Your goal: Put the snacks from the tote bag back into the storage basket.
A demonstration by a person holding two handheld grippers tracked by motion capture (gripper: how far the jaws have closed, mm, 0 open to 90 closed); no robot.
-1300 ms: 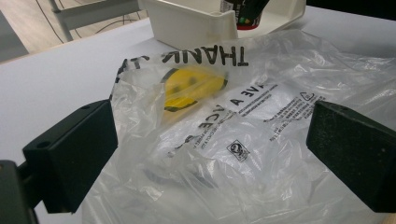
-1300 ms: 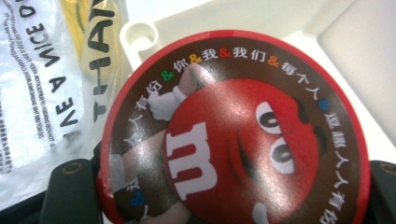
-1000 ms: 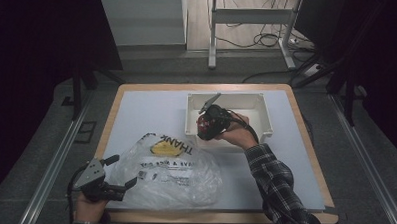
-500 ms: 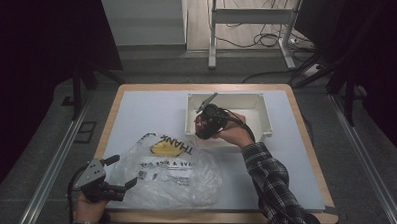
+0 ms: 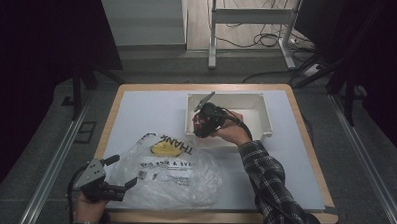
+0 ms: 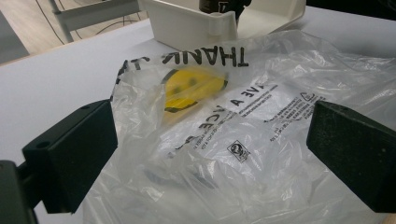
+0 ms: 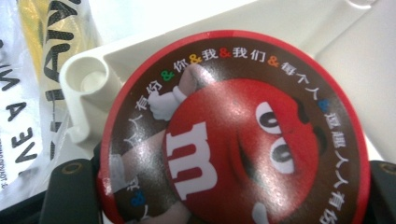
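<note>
Roughly, left to right across the table:

Left gripper [image 5: 118,172]: at the near left corner, its jaws spread wide at the edge of the plastic bag [image 5: 172,166], gripping nothing; the left gripper view shows the two black jaws well apart with the bag's crumpled film between and beyond them.

Plastic bag: clear, lying flat on the near half of the table [image 5: 146,110], printed with THANK and a yellow smiley; its own gripper's view shows fine print and a small logo that the high view blurs. I cannot tell if anything is inside it.

Right gripper [image 5: 203,123]: over the near left corner of the white bin [image 5: 265,114], held from the right by a hand on a plaid sleeve [image 5: 269,179].

Round tin [image 7: 233,130]: in the right gripper view, a red-rimmed round lid with a red cartoon candy face and a white m, pressed between the two jaws at its sides. The high view gives just a dark red blot there.

White bin: open-topped tray at the middle far side; the part of its floor that shows is bare.

Open room: bare table far left of the bin and along the right edge.

Edges: the bag's near side lies close to the near wooden edge.
</note>
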